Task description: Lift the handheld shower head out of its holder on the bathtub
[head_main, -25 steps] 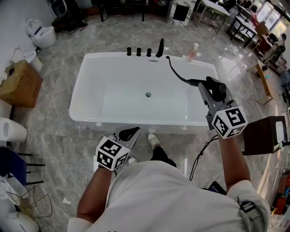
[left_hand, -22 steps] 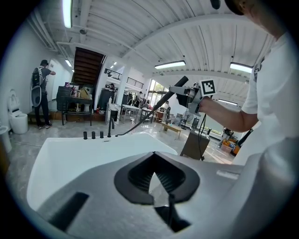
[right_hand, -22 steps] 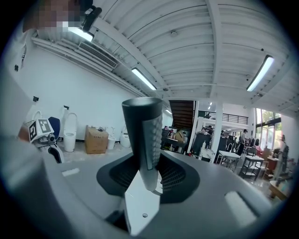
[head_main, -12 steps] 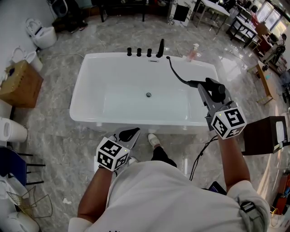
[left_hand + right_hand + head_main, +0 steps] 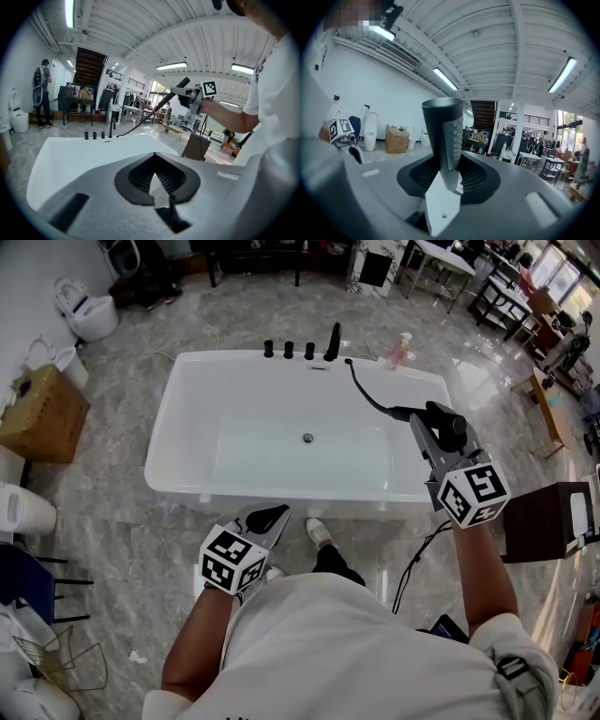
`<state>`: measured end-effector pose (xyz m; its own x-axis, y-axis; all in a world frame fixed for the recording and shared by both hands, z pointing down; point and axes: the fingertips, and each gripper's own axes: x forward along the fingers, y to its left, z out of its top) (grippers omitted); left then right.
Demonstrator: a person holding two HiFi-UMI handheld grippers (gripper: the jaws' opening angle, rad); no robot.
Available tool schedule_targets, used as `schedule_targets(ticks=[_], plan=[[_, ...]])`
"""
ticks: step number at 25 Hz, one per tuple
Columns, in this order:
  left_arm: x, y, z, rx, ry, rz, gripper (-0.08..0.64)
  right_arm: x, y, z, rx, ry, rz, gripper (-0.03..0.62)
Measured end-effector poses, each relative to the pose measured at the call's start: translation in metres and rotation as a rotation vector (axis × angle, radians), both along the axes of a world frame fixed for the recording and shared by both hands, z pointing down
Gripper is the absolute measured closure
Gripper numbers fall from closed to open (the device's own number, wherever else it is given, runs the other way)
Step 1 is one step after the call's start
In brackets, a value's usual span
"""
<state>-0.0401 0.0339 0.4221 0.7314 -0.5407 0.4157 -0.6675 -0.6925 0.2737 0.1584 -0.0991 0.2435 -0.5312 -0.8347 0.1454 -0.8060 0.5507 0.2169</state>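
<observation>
The white tub has black taps, the shower head and hose are black, the floor is grey marble, the box brown, and the left cube and right cube carry black-and-white squares.
</observation>
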Motion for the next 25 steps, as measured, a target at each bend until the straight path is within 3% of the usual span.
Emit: schedule_targets(ticks=[25], plan=[[0.0015, 0.0027, 0.0031, -0.008, 0.006, -0.005, 0.555, 0.0007, -0.0004, 0.0052, -0.015, 0.004, -0.008, 0.449]])
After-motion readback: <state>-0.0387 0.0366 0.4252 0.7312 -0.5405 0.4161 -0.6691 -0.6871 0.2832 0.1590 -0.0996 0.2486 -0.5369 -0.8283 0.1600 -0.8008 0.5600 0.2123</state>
